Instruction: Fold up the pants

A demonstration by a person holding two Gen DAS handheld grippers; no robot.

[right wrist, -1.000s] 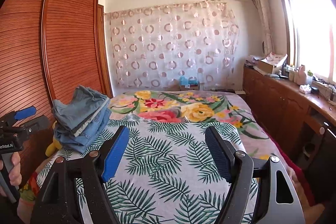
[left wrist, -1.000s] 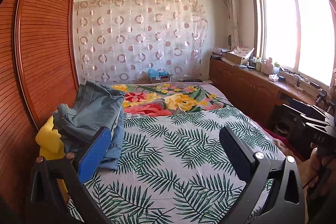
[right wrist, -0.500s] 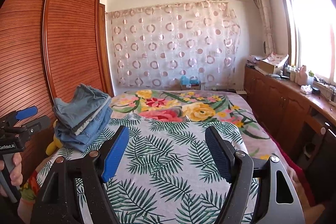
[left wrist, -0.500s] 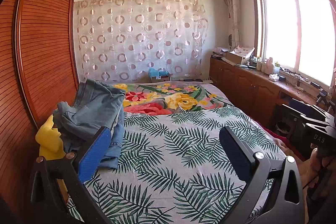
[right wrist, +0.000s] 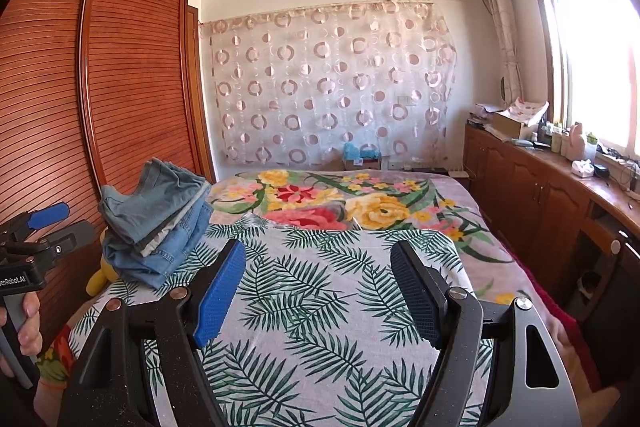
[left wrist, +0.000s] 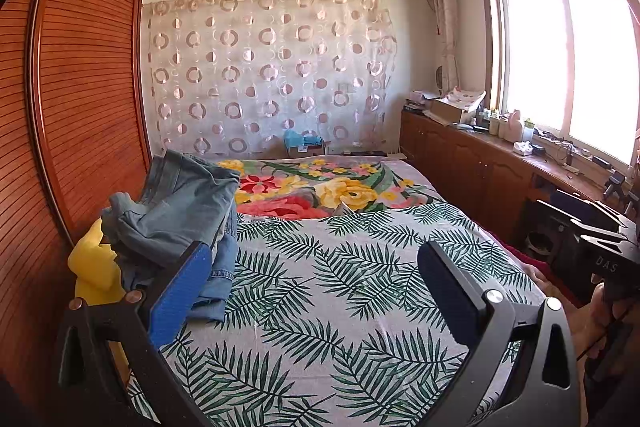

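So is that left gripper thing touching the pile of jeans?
Apart. The right wrist view shows the left gripper held off the bed's edge, wardrobe door visible between it and the jeans pile.

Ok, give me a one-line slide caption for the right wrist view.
Open right claw above the palm-print bedspread, denim pants piled at the bed's left edge by the wardrobe.

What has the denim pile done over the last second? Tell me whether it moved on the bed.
No. The denim pile lies at the same spot on the left edge of the leaf-print cover, against the wooden wardrobe, with both grippers' fingers clear of it.
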